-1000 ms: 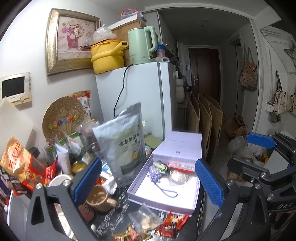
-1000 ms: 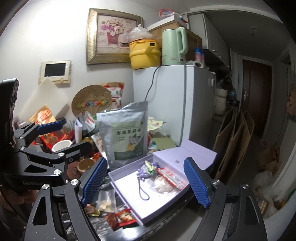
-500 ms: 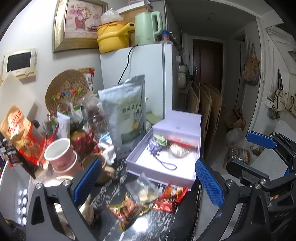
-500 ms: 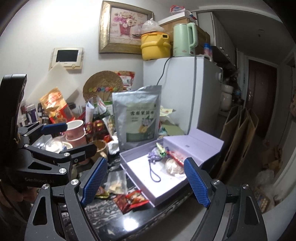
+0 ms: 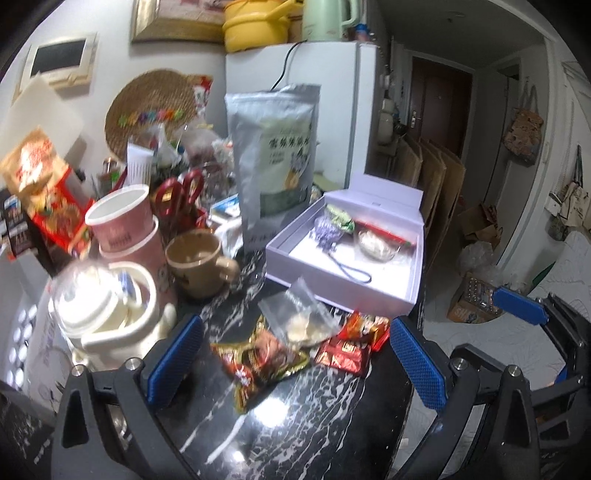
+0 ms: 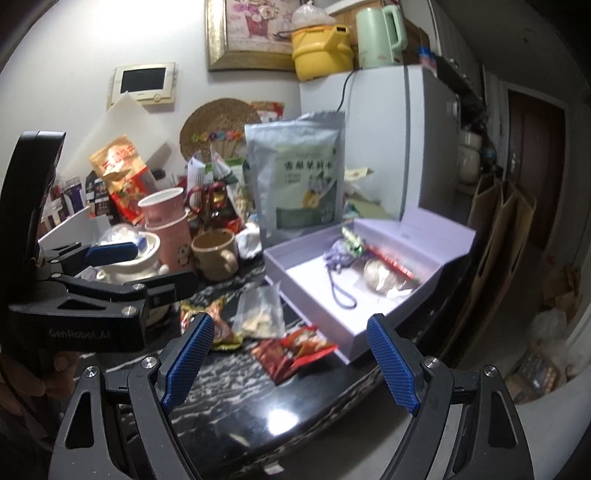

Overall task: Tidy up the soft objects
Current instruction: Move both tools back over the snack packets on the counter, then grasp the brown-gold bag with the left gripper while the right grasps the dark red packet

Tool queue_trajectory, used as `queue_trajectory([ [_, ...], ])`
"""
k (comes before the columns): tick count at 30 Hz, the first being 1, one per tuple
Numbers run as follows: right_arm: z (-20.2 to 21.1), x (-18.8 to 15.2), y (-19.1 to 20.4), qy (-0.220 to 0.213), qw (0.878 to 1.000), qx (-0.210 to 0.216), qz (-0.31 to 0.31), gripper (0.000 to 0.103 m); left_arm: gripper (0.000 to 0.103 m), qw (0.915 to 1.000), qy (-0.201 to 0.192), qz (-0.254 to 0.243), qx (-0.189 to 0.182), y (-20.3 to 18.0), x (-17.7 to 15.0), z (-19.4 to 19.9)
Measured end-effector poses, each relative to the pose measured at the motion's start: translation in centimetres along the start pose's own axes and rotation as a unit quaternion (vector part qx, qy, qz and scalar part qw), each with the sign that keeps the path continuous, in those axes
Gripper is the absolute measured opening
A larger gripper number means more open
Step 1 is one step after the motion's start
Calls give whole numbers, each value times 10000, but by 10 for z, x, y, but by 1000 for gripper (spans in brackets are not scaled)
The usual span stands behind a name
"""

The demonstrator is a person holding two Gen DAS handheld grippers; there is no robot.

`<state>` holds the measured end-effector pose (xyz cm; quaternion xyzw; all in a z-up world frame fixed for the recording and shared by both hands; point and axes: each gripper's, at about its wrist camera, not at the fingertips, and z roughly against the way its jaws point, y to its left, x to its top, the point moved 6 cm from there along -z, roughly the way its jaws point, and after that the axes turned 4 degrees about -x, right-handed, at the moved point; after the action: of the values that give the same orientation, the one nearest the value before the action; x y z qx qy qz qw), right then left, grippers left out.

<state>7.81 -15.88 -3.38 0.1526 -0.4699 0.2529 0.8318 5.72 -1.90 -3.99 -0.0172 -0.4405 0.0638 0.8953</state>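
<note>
Approach was the step in hand: both claws, left (image 5: 295, 363) and right (image 6: 291, 363), hung spread and empty above crinkly red snack packets (image 6: 295, 350) on the black marbled counter (image 6: 258, 402); next, one likely needed pinching into the open lavender cardboard box (image 6: 314, 314).

The bench (image 5: 295, 417) is black with white marbling. The box (image 5: 388, 295) is pale lilac, the pouch (image 5: 273, 147) silver with a green label, the mug (image 5: 195, 258) tan, the wrappers (image 5: 347, 350) red, the fingers (image 5: 413, 362) blue with a fine grid texture.

A lived-in home: a white fridge (image 6: 384, 140) topped with a kettle (image 6: 380, 33), a framed picture (image 6: 251, 33), and a hallway door (image 5: 439, 107) beyond the cluttered bench (image 5: 295, 406).
</note>
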Motion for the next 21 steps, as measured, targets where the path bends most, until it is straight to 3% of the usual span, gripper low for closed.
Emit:
queue_trajectory([
  [13,-44,-56,-3,688,9970,160,-301,86,102,9958,604,687,45,25,-41,-51],
  [21,-74,-71,-14,971,9944,83,-405,86,102,9892,950,1082,265,45,-54,-88],
])
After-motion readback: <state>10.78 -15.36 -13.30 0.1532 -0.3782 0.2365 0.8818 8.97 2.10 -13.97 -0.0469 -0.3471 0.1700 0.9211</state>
